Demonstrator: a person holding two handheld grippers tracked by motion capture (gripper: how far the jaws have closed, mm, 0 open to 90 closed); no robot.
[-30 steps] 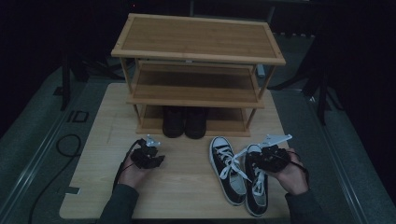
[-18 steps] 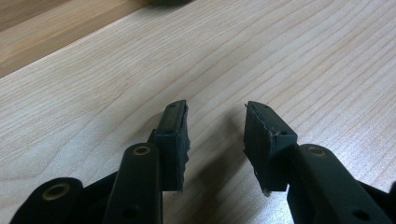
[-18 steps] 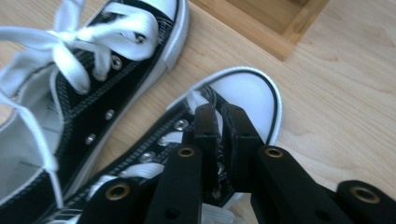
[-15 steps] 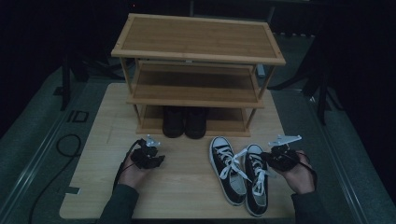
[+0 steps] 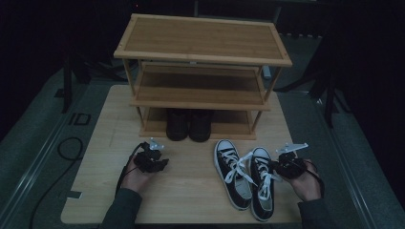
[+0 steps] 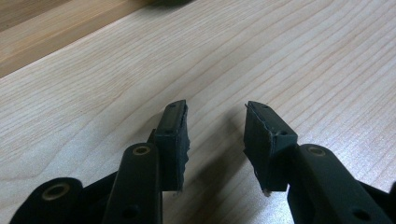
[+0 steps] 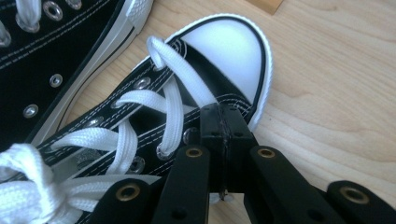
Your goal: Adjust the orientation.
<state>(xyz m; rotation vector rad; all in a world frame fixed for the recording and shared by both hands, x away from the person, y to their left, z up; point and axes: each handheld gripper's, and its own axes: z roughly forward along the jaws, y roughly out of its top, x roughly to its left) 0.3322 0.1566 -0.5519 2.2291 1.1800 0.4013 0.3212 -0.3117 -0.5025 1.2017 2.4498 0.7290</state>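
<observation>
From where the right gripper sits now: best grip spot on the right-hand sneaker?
Grip the right-hand sneaker at its open collar edge near the heel, coming from above on its outer side. It lies upright, toe toward the shoe rack; the wall there is thin, and the loose laces stay clear.

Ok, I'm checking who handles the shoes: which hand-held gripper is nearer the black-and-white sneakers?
Right. The right hand-held gripper sits at the right sneaker; the left hand-held gripper rests apart over bare table.
</observation>
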